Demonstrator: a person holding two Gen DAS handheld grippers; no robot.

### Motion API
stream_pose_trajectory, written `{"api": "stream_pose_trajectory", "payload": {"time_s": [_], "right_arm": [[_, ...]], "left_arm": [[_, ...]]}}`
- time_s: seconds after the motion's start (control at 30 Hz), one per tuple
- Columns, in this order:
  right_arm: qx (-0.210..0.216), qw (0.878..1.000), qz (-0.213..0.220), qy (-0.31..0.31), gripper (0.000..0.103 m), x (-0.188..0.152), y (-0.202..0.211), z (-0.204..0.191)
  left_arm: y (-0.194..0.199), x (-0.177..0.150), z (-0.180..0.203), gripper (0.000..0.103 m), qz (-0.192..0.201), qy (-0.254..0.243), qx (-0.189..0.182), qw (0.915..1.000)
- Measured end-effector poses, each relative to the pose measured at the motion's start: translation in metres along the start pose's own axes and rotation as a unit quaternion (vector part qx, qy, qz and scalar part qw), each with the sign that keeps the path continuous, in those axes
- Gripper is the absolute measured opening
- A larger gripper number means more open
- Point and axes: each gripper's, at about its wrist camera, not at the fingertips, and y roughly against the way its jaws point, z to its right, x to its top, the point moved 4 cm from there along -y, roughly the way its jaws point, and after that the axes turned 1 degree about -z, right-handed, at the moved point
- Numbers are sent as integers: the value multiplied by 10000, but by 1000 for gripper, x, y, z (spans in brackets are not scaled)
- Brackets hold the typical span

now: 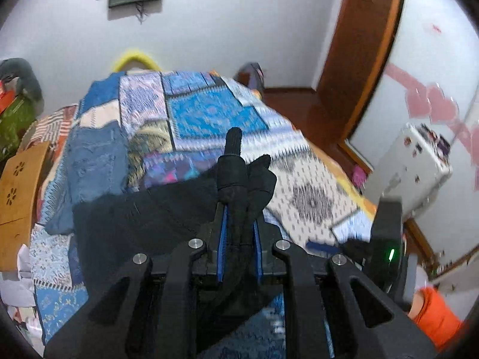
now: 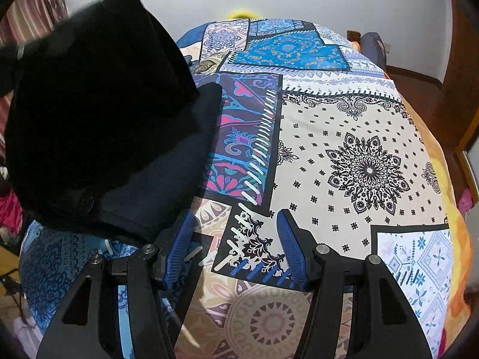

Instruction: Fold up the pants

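Note:
Black pants (image 1: 134, 224) lie across the near left part of a patchwork bedspread (image 1: 209, 110). My left gripper (image 1: 239, 209) is shut on a bunched edge of them, and the cloth sticks out past the blue pads. In the right wrist view a lifted flap of the pants (image 2: 98, 104) hangs at the upper left over a flat layer on the bedspread (image 2: 344, 137). My right gripper (image 2: 236, 217) is open just above the bedspread, right of the pants, with nothing between its fingers. An orange sleeve (image 1: 434, 320) shows at the lower right.
Folded blue jeans (image 1: 95, 161) lie on the bed's left side. A wooden panel (image 1: 18, 191) stands left of the bed. A white box (image 1: 410, 164) and a wooden door frame (image 1: 368, 59) are on the right.

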Motion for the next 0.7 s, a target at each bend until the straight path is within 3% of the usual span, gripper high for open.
{"api": "stream_pose_trajectory", "payload": {"time_s": [0.17,0.27,0.33,0.43,0.5,0.57,0.7], "right_arm": [[88,9998,153,-33,54,10,10,1],[115,9997,210,-64,54,12,14,1],[137,9997,197,-68,54,10,15,-1],[120,9998,160,-24,54,3,18,-5],[121,9998,146,-14,54,0,21,-5],[145,9998,133,-24,54,-3,24,-6],[242,9996,144,27,54,-5,30,-13]], "left_arm": [[-30,-33,-9,14,-760,377,-372,9957],[-52,-51,-9,15,-1194,419,-407,9911],[-52,-53,-6,16,-1167,270,-340,9922],[-45,-49,-1,29,-1173,78,-330,9925],[-36,-43,0,53,-1131,55,-503,9923],[-15,-30,-5,63,-786,111,-543,9954],[9,-1,-41,64,-314,348,-28,9989]]}}
